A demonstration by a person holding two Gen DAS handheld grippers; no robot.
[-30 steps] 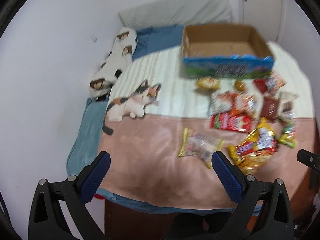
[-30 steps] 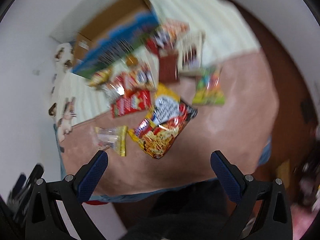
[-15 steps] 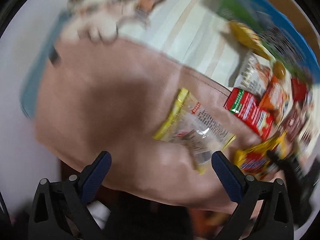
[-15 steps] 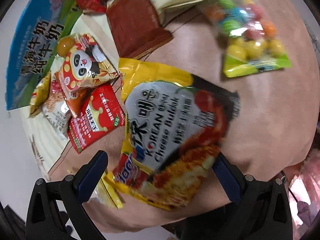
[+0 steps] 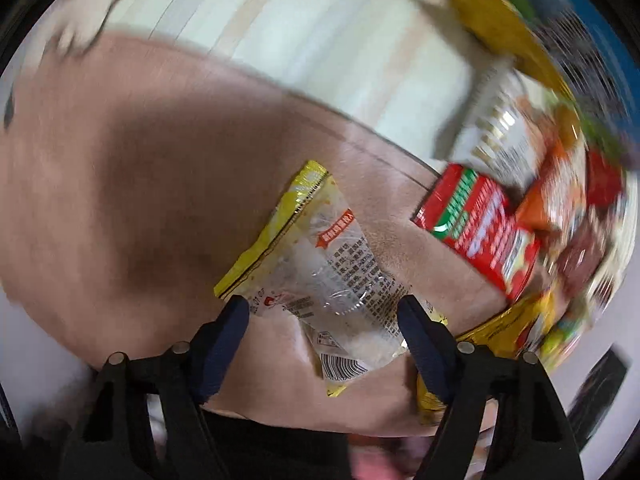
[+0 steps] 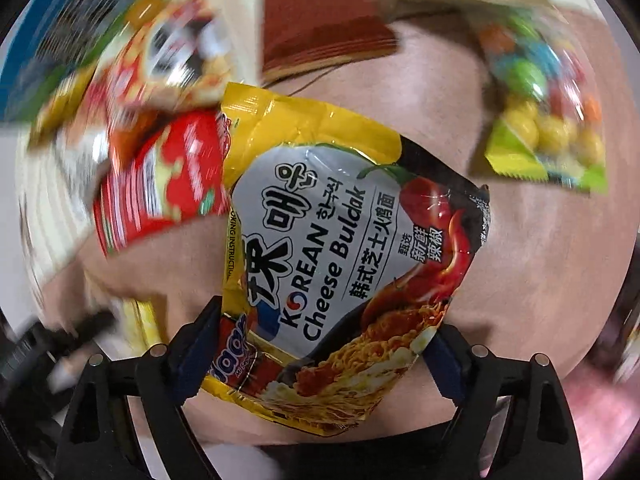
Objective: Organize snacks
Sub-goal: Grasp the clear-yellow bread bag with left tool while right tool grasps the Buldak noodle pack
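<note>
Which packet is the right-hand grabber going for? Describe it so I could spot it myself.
Look at the pink blanket strewn with snacks. Nearest its front edge, between the right gripper fingers, lies the noodle packet. It is the largest there, yellow-edged with a silver panel reading "Korean Cheese Buldak", unlike the red packet and bag of coloured balls beside it.

Your right gripper [image 6: 320,340] has its jaws spread to either side of the Cheese Buldak noodle packet [image 6: 340,256], which lies on the pink blanket [image 6: 540,280]. Whether the pads touch the packet is unclear. A red snack bag [image 6: 160,184] overlaps the packet's left edge. A brown sachet [image 6: 324,20] lies beyond it, and a bag of coloured candy balls [image 6: 544,116] sits apart to the right.
</note>
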